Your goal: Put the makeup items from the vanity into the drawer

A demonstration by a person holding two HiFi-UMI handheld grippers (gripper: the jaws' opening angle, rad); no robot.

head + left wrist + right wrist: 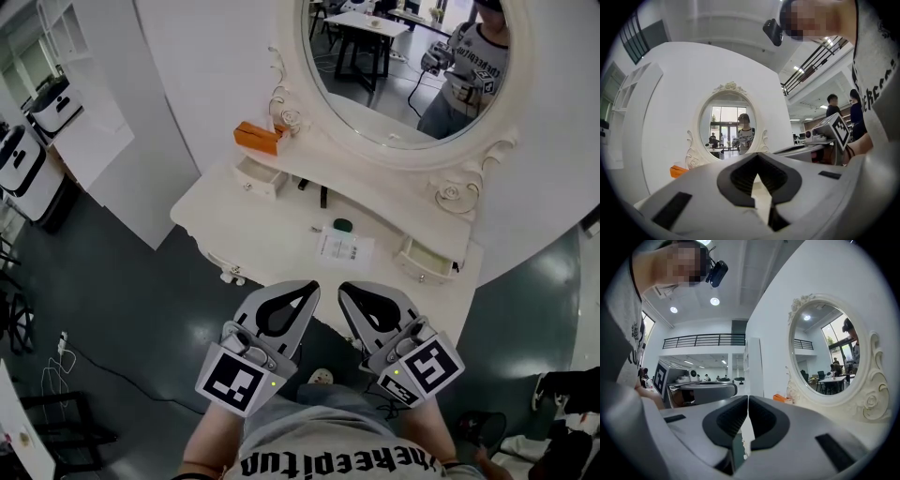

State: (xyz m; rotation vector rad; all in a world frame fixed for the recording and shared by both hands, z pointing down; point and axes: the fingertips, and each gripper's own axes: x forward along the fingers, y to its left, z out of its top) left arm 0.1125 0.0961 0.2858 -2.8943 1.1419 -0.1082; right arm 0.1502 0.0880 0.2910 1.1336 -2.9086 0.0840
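Observation:
The white vanity (234,220) stands ahead of me under an oval mirror (412,66). On it lie a small green item (343,225), a white printed card (344,247) and two small black items (323,197). An orange box (258,138) sits on the left shelf and shows in the gripper views too (677,171) (780,398). Two small drawers are pulled out, one at the left (261,178) and one at the right (427,261). My left gripper (312,286) and right gripper (343,289) hang side by side near the vanity's front edge. Both are shut and hold nothing.
A white partition wall (141,103) rises left of the vanity. Black-and-white units (23,159) stand at the far left, and cables (56,366) lie on the dark floor. The person's shoe (322,377) shows below the grippers. Dark things lie on the floor at the lower right (562,412).

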